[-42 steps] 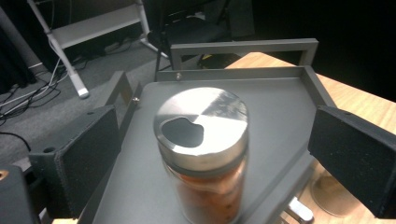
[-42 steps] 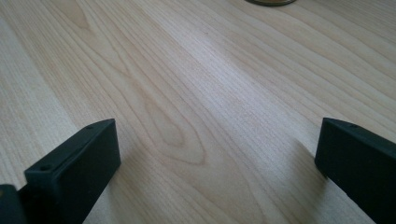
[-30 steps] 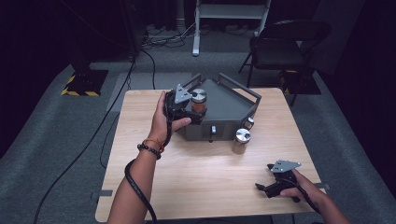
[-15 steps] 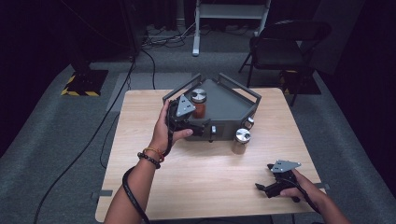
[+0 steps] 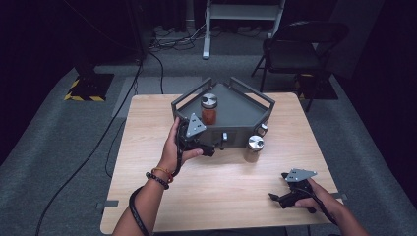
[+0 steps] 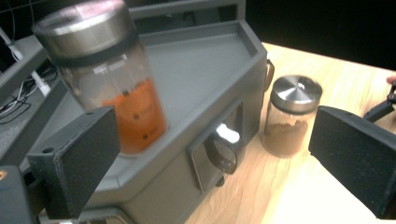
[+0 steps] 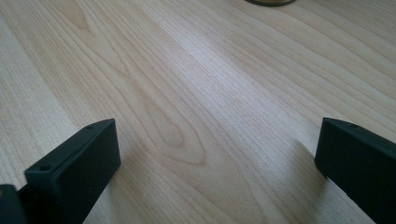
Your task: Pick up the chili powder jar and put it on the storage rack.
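Note:
A grey tray with raised rails stands at the table's middle back. On it stands a glass jar of orange powder with a steel lid, large and close in the left gripper view. A second jar of brown powder stands on the wood by the tray's front right corner. My left gripper is at the tray's front left wall, open, holding nothing. My right gripper rests low at the table's front right, open over bare wood.
The tray's front wall carries a small latch or handle. The wooden table has bare surface in front of the tray. A black chair and cables are on the floor beyond and left of the table.
My left gripper has drawn back from beside the orange jar toward the tray's front wall. The jar stays on the tray. The right gripper has not moved.

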The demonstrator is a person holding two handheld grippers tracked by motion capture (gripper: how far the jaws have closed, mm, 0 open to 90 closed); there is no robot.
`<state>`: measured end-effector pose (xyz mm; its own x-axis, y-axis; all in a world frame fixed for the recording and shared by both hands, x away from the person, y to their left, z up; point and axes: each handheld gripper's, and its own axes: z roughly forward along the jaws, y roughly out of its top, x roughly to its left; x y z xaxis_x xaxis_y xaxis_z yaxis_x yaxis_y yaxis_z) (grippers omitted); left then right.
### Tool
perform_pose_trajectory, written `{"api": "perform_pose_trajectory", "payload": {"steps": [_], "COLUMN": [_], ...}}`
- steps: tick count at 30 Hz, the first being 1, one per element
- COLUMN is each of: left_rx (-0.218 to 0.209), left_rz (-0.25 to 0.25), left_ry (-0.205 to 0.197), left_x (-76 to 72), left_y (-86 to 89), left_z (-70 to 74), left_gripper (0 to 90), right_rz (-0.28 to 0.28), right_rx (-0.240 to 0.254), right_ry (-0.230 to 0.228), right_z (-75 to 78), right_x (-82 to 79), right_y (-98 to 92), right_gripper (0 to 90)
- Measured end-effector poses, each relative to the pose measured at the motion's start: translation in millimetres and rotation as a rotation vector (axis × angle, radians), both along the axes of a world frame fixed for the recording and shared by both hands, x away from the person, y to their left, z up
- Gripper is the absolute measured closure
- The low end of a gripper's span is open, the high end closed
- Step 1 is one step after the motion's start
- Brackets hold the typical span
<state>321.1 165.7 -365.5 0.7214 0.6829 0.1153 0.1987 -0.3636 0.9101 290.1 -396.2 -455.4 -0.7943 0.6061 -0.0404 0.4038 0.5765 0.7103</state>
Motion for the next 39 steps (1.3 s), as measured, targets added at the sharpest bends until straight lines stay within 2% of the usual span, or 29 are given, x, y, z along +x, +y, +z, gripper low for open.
{"api": "perform_pose_trajectory", "payload": {"steps": [14,20,23,30,39], "left_rx": [0.041,0.035,0.062,0.076,0.096], "left_rz": [-0.022,-0.032,-0.041,-0.053,-0.043], "left_ry": [0.02,0.037,0.045,0.071,0.102], "left_x": [-12.6,-16.8,-18.1,-22.1,-27.4], "left_y": [-1.7,0.2,-0.4,5.1,13.6], "left_z": [-21.2,-29.0,-30.6,-38.3,-49.0], "left_gripper": [2.0,1.9,2.0,2.0,2.0], "right_rz": [0.0,0.0,0.0,0.0,0.0], "right_rx": [0.0,0.0,0.0,0.0,0.0], "right_ry": [0.0,0.0,0.0,0.0,0.0], "right_z": [0.0,0.0,0.0,0.0,0.0], "right_x": [0.1,0.0,0.0,0.0,0.0], "right_y": [0.0,0.0,0.0,0.0,0.0], "right_gripper": [0.0,0.0,0.0,0.0,0.0]}}
